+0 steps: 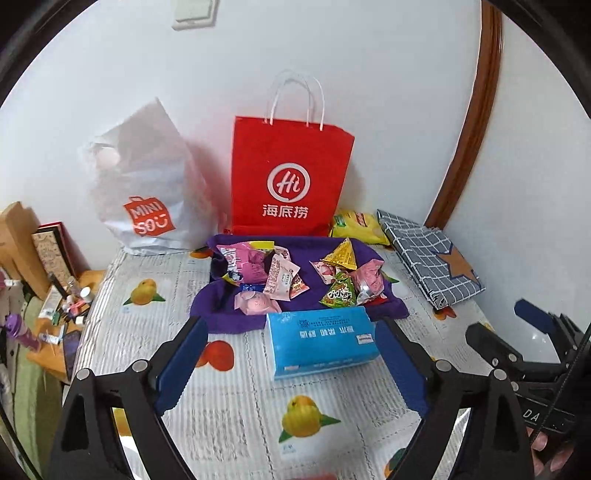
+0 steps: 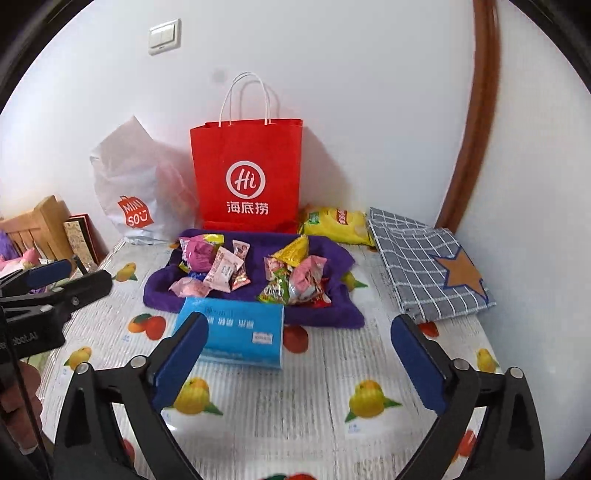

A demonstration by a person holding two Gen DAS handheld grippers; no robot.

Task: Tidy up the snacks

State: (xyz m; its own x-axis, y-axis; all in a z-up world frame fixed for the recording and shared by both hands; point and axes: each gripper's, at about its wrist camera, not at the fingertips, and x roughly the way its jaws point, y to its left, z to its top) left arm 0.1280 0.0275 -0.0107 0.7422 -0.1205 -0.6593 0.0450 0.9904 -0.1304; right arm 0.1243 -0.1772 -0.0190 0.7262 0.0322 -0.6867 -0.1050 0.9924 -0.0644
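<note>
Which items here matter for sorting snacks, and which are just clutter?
Job: snack packets on purple cloth, yellow chip bag, red paper bag.
Clutter: blue tissue box, checked cloth, white Miniso bag.

Small snack packets [image 2: 255, 275] — pink, yellow, green — are heaped loosely on a purple cloth [image 2: 332, 312]; a yellow chip bag [image 2: 338, 225] lies behind.

Looking like a home, likely a bedroom corner. Fruit-print cover [image 2: 295, 398] lying over the bench, white wall with a light switch [image 2: 164, 36] behind. Shopping bags [image 2: 246, 173] leaning on the wall, folded checked cloth [image 2: 413, 258] at right. Books [image 1: 55, 251] and cosmetics clutter [image 1: 70, 299] sitting at left.
</note>
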